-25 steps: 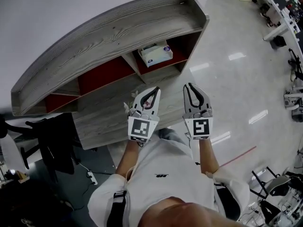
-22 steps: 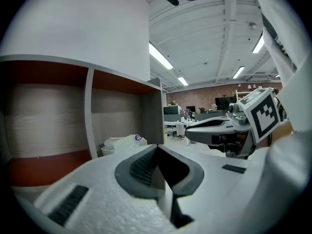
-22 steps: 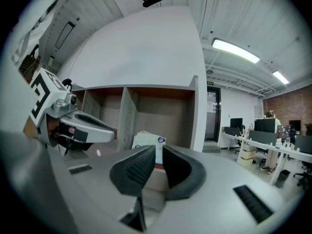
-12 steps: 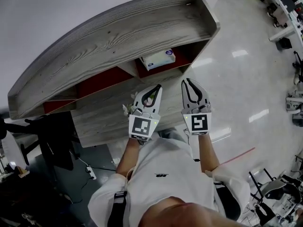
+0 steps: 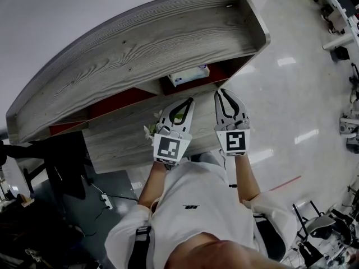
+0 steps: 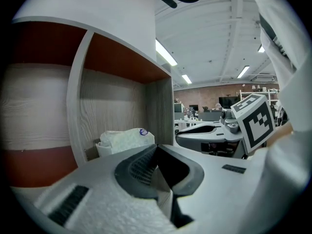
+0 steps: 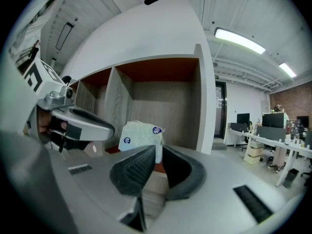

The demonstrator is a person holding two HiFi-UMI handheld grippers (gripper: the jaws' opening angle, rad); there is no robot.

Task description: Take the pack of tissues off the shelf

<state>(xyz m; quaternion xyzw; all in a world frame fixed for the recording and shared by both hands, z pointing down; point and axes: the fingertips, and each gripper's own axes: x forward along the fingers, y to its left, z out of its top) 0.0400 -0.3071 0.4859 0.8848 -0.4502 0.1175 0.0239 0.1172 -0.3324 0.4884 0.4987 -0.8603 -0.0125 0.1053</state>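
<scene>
The pack of tissues (image 5: 189, 74) is white with a small purple label. It lies in the right-hand red-backed compartment of the grey wooden shelf (image 5: 140, 38), half hidden under the shelf's top board. My left gripper (image 5: 188, 101) and right gripper (image 5: 222, 92) hover side by side over the lower ledge, just short of that compartment, both shut and holding nothing. The left gripper view shows the pack (image 6: 124, 141) beyond the closed left gripper (image 6: 156, 149). The right gripper view has the pack (image 7: 140, 136) straight ahead of the closed right gripper (image 7: 158, 151).
A vertical divider (image 5: 152, 84) separates the tissue compartment from the left one. A small pale object (image 5: 150, 129) sits on the ledge by the left gripper. A black chair (image 5: 61, 161) and a power strip (image 5: 104, 201) are on the floor to the left; desks (image 5: 342, 15) stand far right.
Both grippers have crept forward toward the shelf opening. The view has shifted so the top board covers more of the tissue pack. Both stay shut.
</scene>
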